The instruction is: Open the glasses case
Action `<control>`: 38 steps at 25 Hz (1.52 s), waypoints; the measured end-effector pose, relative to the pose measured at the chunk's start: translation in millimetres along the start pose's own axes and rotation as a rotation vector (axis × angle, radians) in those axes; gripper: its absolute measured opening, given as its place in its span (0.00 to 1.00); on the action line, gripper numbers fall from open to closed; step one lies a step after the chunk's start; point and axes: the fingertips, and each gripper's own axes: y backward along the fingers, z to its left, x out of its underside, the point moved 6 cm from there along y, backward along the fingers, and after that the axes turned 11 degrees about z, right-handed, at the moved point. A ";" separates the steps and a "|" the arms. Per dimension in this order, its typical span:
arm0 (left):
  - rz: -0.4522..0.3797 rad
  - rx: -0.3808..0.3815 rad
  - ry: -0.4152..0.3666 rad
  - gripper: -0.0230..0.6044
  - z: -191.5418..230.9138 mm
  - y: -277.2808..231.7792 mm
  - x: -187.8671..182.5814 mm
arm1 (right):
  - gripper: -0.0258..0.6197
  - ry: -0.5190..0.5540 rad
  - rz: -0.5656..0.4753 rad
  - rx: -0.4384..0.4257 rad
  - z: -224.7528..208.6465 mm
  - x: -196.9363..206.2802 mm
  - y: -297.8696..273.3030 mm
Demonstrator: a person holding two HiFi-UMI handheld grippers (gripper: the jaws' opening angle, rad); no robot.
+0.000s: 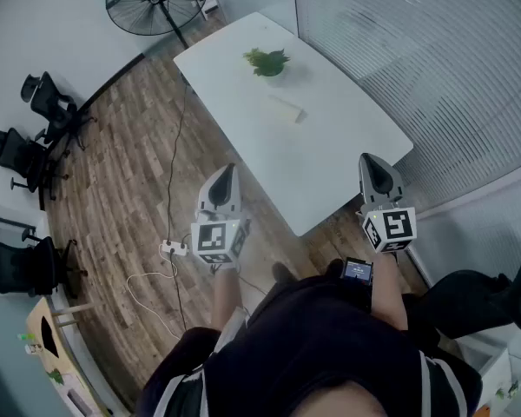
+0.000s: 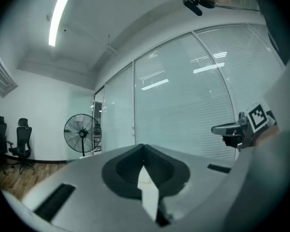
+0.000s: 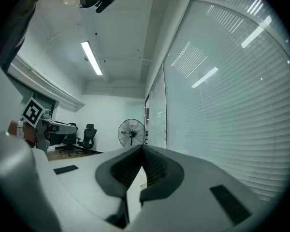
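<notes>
The glasses case (image 1: 287, 109) is a pale, oblong thing lying on the white table (image 1: 330, 163), just past the table's middle. Neither gripper view shows it. I hold both grippers level and close to my body, short of the table's near edge. The left gripper (image 1: 228, 172) hangs over the wooden floor, left of the table's near corner, and its jaws meet at the tip (image 2: 144, 147) with nothing between them. The right gripper (image 1: 370, 160) is over the near right corner, shut and empty (image 3: 142, 148). Each gripper shows at the edge of the other's view.
A small green plant (image 1: 267, 61) stands on the table beyond the case. A glass wall with blinds (image 1: 443, 50) runs along the right. A standing fan (image 1: 154, 1) is at the far end, office chairs (image 1: 43, 94) at the left, and a power strip with cables (image 1: 174, 248) lies on the floor.
</notes>
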 end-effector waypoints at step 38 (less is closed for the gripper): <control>0.002 0.050 -0.104 0.04 5.3 -93.4 4.6 | 0.06 -0.022 0.035 -0.061 -19.7 24.4 -95.0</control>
